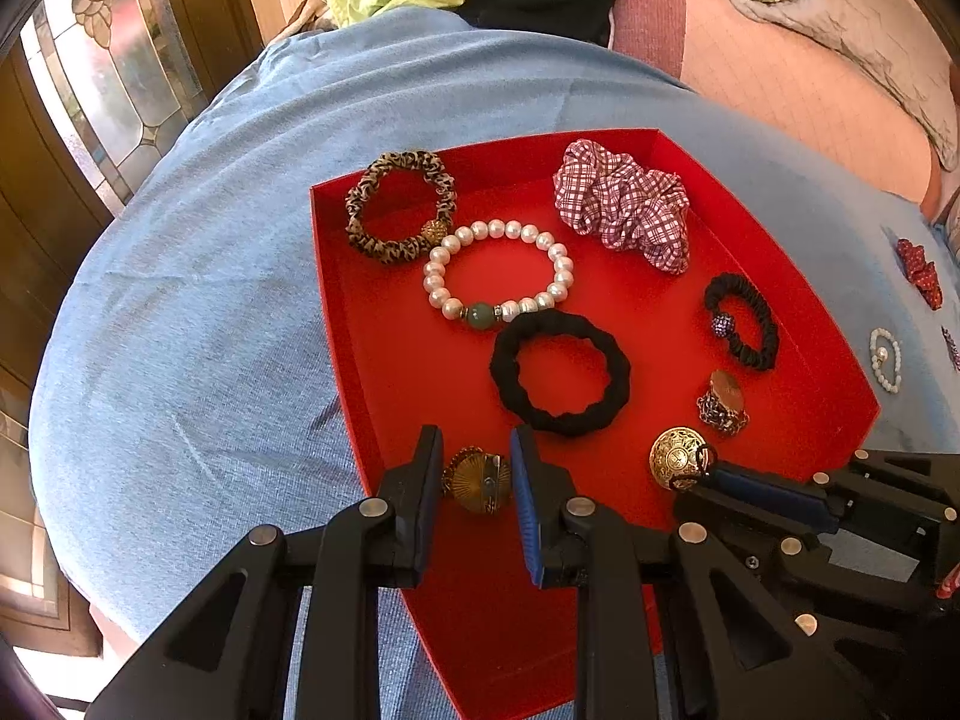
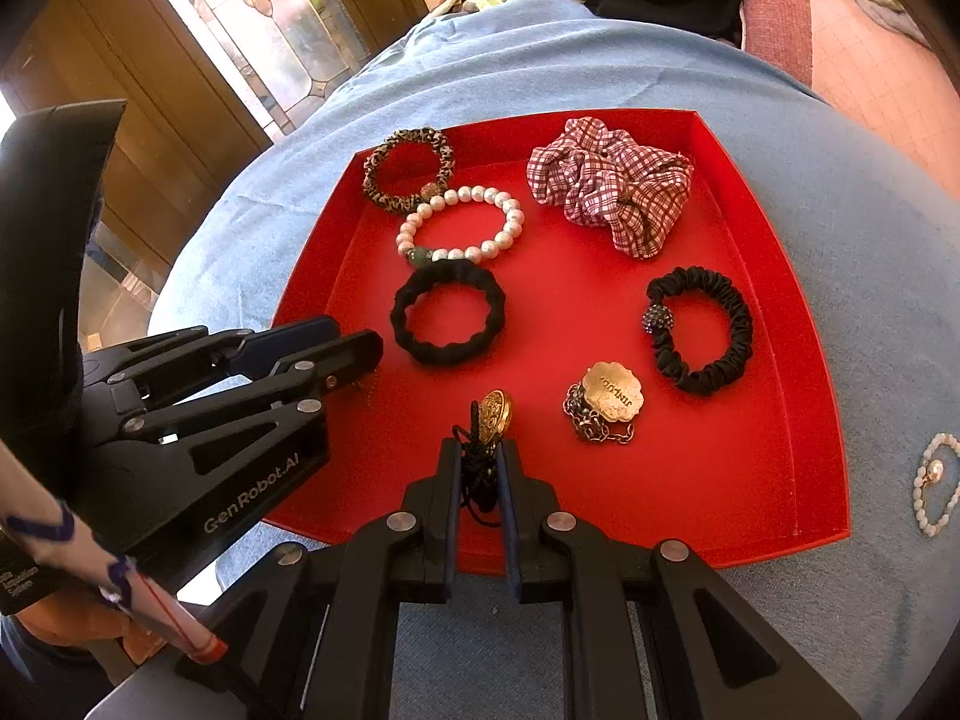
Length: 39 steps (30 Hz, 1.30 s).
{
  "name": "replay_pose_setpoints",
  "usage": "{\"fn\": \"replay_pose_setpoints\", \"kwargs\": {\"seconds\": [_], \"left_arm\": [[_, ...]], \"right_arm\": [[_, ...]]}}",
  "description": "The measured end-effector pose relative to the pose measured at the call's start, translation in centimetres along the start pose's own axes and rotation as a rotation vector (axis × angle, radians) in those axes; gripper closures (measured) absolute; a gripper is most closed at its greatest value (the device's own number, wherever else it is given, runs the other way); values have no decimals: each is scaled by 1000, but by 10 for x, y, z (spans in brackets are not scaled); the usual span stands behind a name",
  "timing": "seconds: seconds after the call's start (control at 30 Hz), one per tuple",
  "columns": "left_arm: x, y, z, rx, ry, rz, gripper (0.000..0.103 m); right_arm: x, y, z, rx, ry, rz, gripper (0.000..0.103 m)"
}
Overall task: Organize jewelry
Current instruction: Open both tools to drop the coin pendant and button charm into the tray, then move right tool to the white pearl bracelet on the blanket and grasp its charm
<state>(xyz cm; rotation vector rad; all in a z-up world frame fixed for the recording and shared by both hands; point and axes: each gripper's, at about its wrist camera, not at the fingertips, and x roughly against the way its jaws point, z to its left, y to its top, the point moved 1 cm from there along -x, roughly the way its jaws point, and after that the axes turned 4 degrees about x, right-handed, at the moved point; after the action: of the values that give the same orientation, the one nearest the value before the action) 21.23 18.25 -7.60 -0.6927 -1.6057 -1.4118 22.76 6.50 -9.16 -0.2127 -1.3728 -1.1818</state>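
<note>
Red tray (image 1: 780,324) sits on a blue cloth (image 1: 210,300), jewelry and hair ties spread inside. Left gripper (image 1: 477,468) is down at the tray's near left edge, jaws narrow, closed around a round gold fan-pattern piece (image 1: 480,480) that sits between the pads. Right gripper (image 2: 480,468) is narrow too, pinching a black cord (image 2: 480,480) with a gold medallion (image 2: 498,411) standing on edge just past the fingertips, over the tray floor.

In the tray: leopard-print hair tie (image 2: 408,171) at the far left, touching a pearl bracelet (image 2: 459,225) with a green bead; a thick black hair tie (image 2: 447,312) just below it, touching the pearls. Checked scrunchie (image 2: 609,192) at the far right. Thin black scrunchie with a sparkly bead (image 2: 702,330) on the right side, near it a scalloped metal tag on a chain (image 2: 609,402).

Outside the tray on the cloth, right side: a small pearl bracelet (image 2: 936,486).
</note>
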Motion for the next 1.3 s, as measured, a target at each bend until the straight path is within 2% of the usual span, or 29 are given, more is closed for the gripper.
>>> {"fn": "replay_pose_setpoints", "kwargs": {"seconds": [0.5, 0.6, 0.83, 1.3], "left_arm": [[0, 1, 1, 5, -5, 0, 81], [0, 1, 2, 8, -7, 0, 81], [1, 3, 3, 16, -16, -3, 81], [12, 6, -9, 30, -44, -41, 76]], "right_arm": [[1, 0, 1, 4, -6, 1, 89], [2, 0, 1, 6, -10, 0, 84], [8, -2, 1, 11, -8, -1, 80], [52, -2, -15, -27, 5, -85, 80]]}}
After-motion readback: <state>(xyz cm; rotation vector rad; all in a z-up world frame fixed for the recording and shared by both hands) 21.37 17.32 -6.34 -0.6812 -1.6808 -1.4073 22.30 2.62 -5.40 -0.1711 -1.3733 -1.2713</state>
